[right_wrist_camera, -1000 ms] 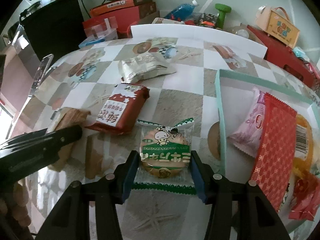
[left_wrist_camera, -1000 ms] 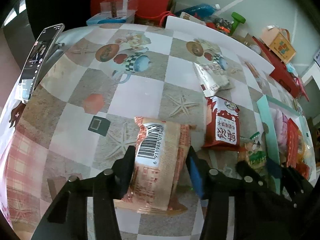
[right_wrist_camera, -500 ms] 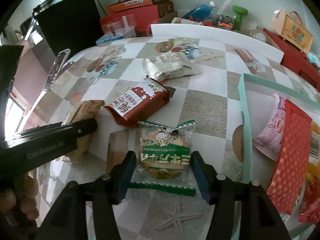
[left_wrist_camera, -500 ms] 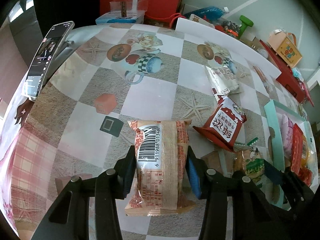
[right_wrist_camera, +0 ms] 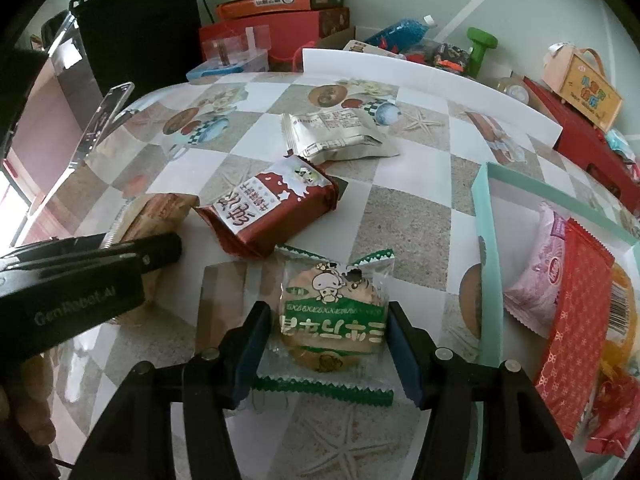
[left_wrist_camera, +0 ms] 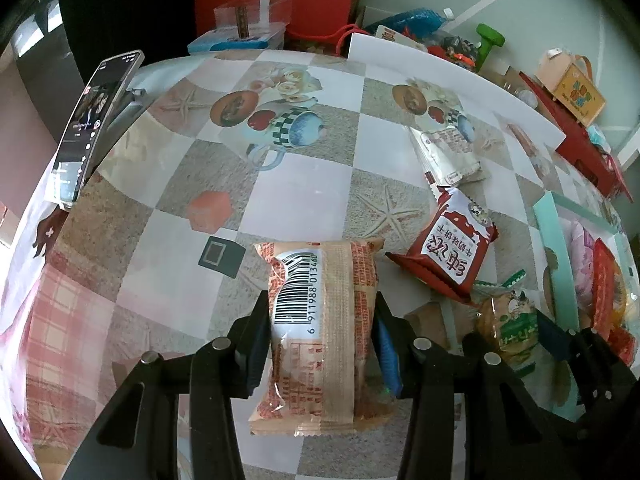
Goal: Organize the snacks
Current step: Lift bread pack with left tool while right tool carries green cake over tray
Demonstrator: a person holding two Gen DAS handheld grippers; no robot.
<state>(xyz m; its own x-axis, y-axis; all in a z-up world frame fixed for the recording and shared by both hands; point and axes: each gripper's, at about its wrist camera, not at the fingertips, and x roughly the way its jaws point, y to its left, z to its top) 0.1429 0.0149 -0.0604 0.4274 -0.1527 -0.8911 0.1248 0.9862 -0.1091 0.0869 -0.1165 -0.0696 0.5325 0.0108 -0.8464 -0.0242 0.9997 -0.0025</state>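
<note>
My left gripper [left_wrist_camera: 320, 340] is shut on an orange barcode snack pack [left_wrist_camera: 320, 332] and holds it above the checkered table. My right gripper [right_wrist_camera: 328, 340] is shut on a green-labelled cookie pack [right_wrist_camera: 332, 320], also seen in the left wrist view [left_wrist_camera: 510, 320]. A red snack pack [right_wrist_camera: 268, 208] [left_wrist_camera: 452, 248] and a silver pack [right_wrist_camera: 336, 132] [left_wrist_camera: 444, 152] lie on the table ahead. A mint-green tray [right_wrist_camera: 486, 240] [left_wrist_camera: 554, 248] at the right holds a pink pack [right_wrist_camera: 536, 268], a red pack [right_wrist_camera: 580, 312] and others.
A phone [left_wrist_camera: 92, 124] stands propped at the table's left edge. A white board [right_wrist_camera: 420, 76] lines the far edge, with red boxes [right_wrist_camera: 280, 28], a green dumbbell [right_wrist_camera: 480, 48] and a bottle [right_wrist_camera: 396, 32] behind it. My left gripper's arm [right_wrist_camera: 80, 288] sits left in the right wrist view.
Both grippers rose and pulled back a little with their packs. The orange pack now hangs straighter between the left fingers.
</note>
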